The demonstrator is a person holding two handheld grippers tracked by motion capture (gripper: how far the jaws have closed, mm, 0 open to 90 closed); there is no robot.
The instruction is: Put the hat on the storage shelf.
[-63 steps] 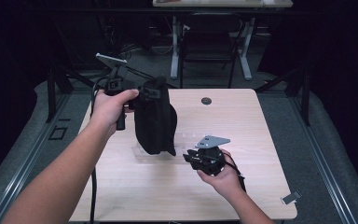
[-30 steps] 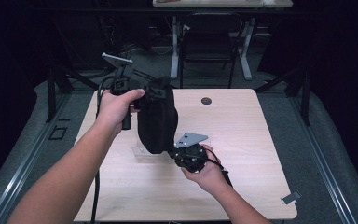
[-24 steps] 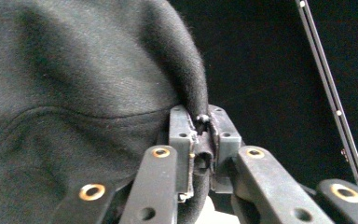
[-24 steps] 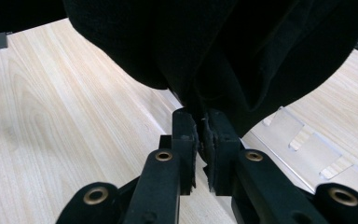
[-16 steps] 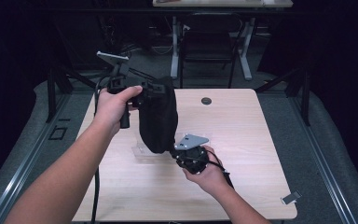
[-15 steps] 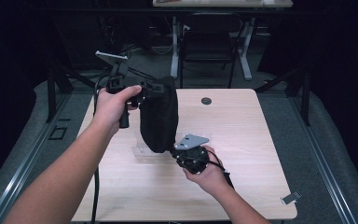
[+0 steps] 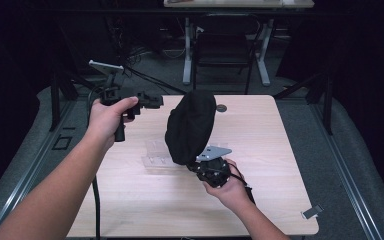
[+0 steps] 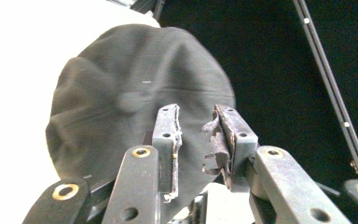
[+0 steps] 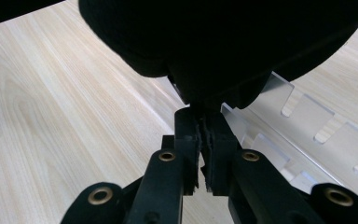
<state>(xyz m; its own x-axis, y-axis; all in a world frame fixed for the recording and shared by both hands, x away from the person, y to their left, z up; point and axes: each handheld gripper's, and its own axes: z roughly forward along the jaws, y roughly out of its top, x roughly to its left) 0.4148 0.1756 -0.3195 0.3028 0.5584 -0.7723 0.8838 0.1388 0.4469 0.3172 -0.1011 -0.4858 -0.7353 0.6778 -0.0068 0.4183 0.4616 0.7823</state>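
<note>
Black fabric is the whole story here, so going left to right: your left claw [image 7: 152, 101] is off at the left of the bench [image 7: 280, 200], held up in the air and pointing across at the cap [image 7: 190, 127]. Its jaws have just been opening and now stand partly apart with nothing between them. In the left gripper view you can see the gap plainly, with the cap's [image 8: 135, 98] crown farther off behind it. My guess is you let go on purpose so the other hand can take over.

Middle of the bench there's a clear plastic rack [image 7: 157, 152] lying flat, slots cut along it, partly under the cap.

Then your right claw [image 7: 200, 167], down low near the bench and angled up. Its jaws are pinched tight on the cap's lower edge; in the right gripper view the fabric [image 9: 214, 42] runs straight down between the pads. That grip is why the cap stands up tilted in the air instead of flopping.

Farther back there's a small dark disc [image 7: 222, 107], well apart from everything.
</note>
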